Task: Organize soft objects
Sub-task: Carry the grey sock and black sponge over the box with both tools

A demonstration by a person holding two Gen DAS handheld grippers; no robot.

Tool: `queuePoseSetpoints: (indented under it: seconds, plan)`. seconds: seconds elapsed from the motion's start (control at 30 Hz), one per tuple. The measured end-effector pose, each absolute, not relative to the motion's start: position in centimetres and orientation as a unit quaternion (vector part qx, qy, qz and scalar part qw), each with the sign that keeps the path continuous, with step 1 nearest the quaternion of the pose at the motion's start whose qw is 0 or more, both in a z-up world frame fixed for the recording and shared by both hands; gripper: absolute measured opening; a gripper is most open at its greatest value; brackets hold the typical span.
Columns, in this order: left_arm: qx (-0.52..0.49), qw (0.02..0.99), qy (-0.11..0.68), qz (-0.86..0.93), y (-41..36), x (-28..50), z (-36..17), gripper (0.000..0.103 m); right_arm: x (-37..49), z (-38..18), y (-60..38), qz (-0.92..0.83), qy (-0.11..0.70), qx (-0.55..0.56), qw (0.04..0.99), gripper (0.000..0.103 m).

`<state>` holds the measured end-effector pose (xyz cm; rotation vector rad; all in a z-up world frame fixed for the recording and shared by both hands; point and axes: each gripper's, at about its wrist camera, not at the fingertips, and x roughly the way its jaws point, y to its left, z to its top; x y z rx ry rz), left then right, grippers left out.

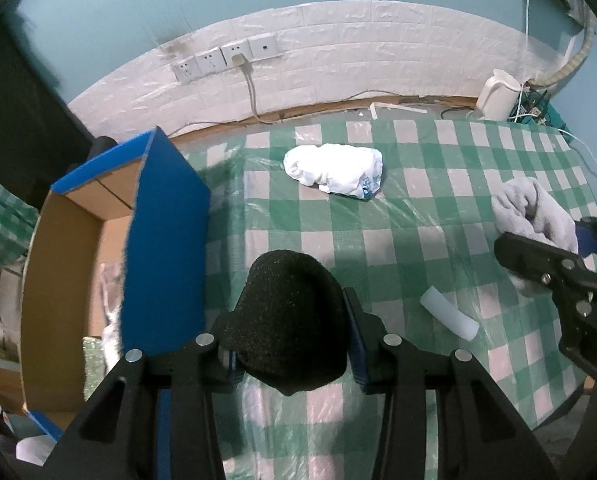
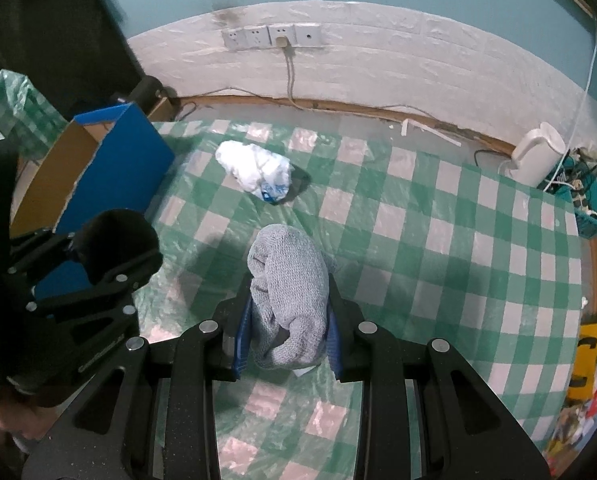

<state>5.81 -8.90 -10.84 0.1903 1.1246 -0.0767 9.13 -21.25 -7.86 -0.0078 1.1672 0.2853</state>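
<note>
My left gripper (image 1: 292, 316) is shut on a black foam lump (image 1: 290, 292), held off the checked tablecloth (image 1: 418, 208) beside a blue box (image 1: 166, 220). In the right wrist view my right gripper (image 2: 290, 296) is shut on a rolled grey towel (image 2: 288, 276), its blue pads pressing both sides. The same towel (image 1: 534, 208) shows at the right edge of the left wrist view with the right gripper (image 1: 546, 236) on it. The left gripper (image 2: 118, 248) with the black lump (image 2: 114, 236) appears at the left. A crumpled white bundle (image 1: 334, 168) (image 2: 254, 172) lies farther back.
The blue box (image 2: 114, 176) stands open with a bare cardboard inside (image 1: 70, 280), at the table's left edge. A small white cylinder (image 1: 450, 318) lies on the cloth. A white kettle (image 2: 538, 156) and cables sit at the back right, and wall sockets (image 2: 274, 36) are behind.
</note>
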Motion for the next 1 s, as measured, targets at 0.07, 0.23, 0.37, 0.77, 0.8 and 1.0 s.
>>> queuePoseSetpoints:
  seconds: [0.07,0.23,0.37,0.77,0.8,1.0]
  plan:
    - [0.088,0.844,0.528,-0.038,-8.6,5.4,-10.3,0.042,8.9,-7.4,-21.1,0.137,0.546,-0.006,0.826,0.029]
    - [0.097,0.850,0.517,-0.028,-7.9,4.6,-9.2,0.042,8.6,-6.2,-20.5,0.143,0.536,-0.010,0.832,0.029]
    - [0.094,0.853,0.512,-0.026,-7.2,4.0,-8.4,0.042,8.3,-5.5,-19.9,0.148,0.531,-0.013,0.834,0.029]
    - [0.084,0.868,0.489,0.001,-3.3,2.7,-6.0,0.042,8.1,-3.9,-17.0,0.169,0.517,-0.025,0.838,0.029]
    - [0.082,0.869,0.488,0.003,-3.0,2.6,-5.9,0.042,8.0,-3.8,-16.6,0.173,0.516,-0.026,0.838,0.029]
    - [0.073,0.872,0.484,0.017,-0.8,2.3,-5.6,0.042,8.1,-2.7,-13.8,0.194,0.507,-0.039,0.839,0.029]
